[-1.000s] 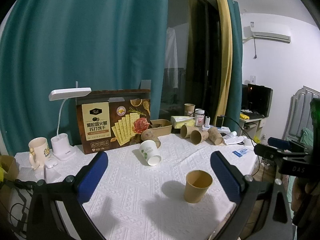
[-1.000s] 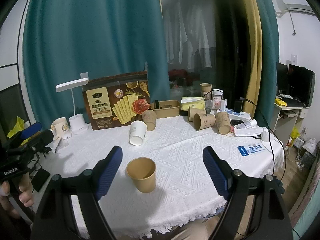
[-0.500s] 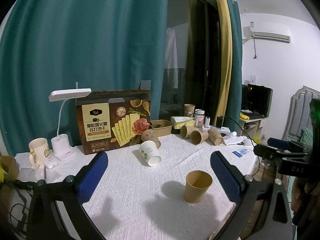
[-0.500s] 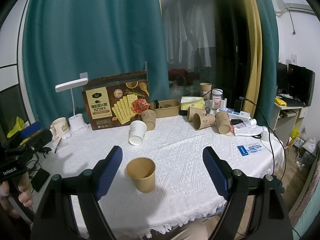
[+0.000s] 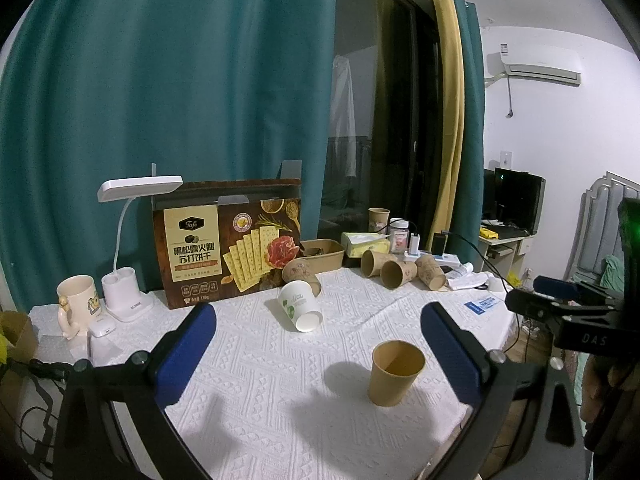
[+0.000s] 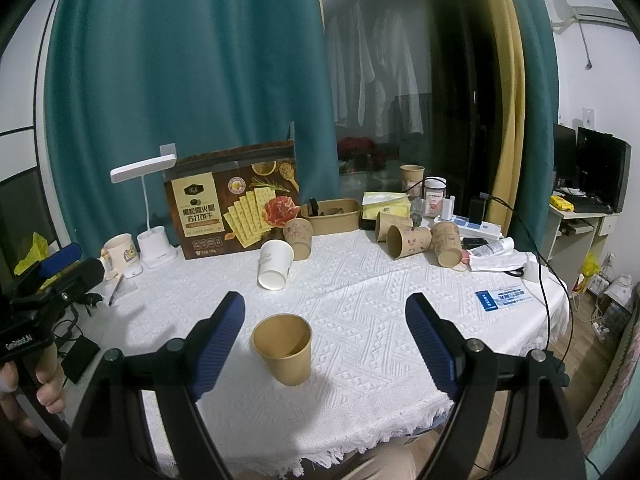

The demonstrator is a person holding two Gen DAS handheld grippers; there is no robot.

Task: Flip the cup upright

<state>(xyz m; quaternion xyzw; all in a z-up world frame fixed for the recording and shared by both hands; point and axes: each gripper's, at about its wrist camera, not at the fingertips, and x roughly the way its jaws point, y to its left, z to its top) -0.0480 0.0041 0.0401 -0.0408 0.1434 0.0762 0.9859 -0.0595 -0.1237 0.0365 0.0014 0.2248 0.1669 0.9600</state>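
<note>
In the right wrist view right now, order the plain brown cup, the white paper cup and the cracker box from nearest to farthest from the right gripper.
1. Plain brown cup: upright, just ahead of the open right gripper, toward its left finger.
2. White paper cup: on its side, mid-table.
3. Cracker box: standing at the back, by the curtain.

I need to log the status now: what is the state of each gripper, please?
Left gripper: open, holding nothing.
Right gripper: open, holding nothing; the plain brown paper cup stands upright between its fingers, untouched.
</note>
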